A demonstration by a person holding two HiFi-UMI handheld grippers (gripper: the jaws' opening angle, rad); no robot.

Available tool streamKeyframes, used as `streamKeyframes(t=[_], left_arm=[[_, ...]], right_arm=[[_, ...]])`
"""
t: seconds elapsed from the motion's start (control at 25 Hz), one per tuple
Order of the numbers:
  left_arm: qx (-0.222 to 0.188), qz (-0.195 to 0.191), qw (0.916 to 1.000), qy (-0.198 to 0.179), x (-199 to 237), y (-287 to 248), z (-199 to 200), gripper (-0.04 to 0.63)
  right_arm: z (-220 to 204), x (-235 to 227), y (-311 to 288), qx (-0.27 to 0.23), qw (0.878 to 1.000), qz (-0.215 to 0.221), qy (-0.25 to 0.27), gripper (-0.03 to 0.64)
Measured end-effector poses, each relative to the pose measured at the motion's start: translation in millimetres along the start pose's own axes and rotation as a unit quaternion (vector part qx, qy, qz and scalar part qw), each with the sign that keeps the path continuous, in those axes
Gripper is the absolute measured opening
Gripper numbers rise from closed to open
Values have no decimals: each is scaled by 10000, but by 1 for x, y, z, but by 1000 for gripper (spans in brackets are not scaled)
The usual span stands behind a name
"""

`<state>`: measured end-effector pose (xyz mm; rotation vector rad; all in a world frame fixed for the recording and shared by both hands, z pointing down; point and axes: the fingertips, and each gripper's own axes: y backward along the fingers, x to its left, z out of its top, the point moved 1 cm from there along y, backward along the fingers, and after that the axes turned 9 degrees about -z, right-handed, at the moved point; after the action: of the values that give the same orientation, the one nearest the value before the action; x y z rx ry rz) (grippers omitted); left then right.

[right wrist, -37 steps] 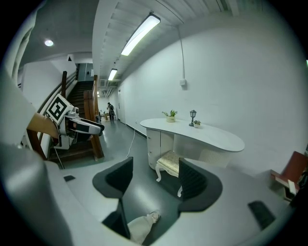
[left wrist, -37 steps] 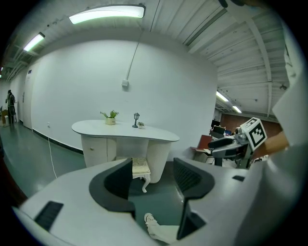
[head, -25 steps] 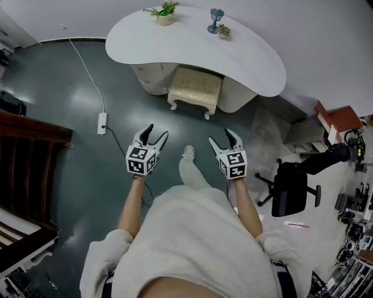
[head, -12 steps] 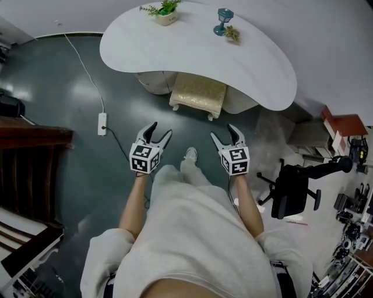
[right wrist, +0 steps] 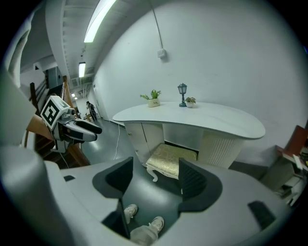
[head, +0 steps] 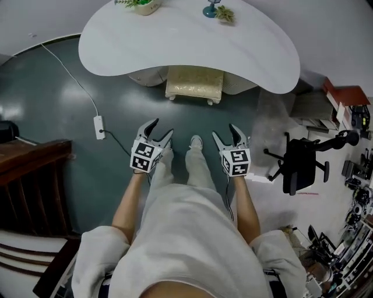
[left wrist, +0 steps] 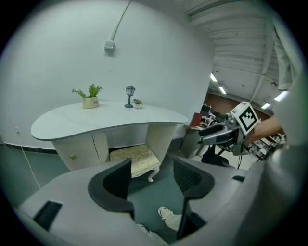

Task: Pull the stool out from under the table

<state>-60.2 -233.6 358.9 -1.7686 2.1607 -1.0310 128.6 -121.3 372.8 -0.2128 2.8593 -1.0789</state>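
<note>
A stool [head: 194, 83] with a gold patterned cushion and white carved legs stands partly tucked under the white curved table [head: 186, 41]. It also shows in the left gripper view as the stool [left wrist: 133, 159] and in the right gripper view as the stool [right wrist: 169, 158]. My left gripper [head: 160, 131] is open and empty, held in the air short of the stool and to its left. My right gripper [head: 229, 134] is open and empty too, short of the stool and slightly right. Both point down toward the floor in front of the stool.
On the table stand a potted plant [head: 140, 4], a small blue lamp [head: 211, 8] and a tiny plant [head: 225, 14]. A power strip [head: 99, 126] with its cable lies on the dark floor to the left. A black office chair [head: 303, 165] stands to the right, dark wooden furniture [head: 32, 169] at the left.
The person has stepped toward the table, so stool and table lie nearer. Both grippers have come forward and lower with them, jaws unchanged.
</note>
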Motion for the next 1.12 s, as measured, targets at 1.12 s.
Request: streamKeyframes(t=[1.12], left_arm=[[196,-59,9998,-47,104,-100,-130,260]], right_arm=[[-116,-23,-111,3,9962,-729,-472,296]])
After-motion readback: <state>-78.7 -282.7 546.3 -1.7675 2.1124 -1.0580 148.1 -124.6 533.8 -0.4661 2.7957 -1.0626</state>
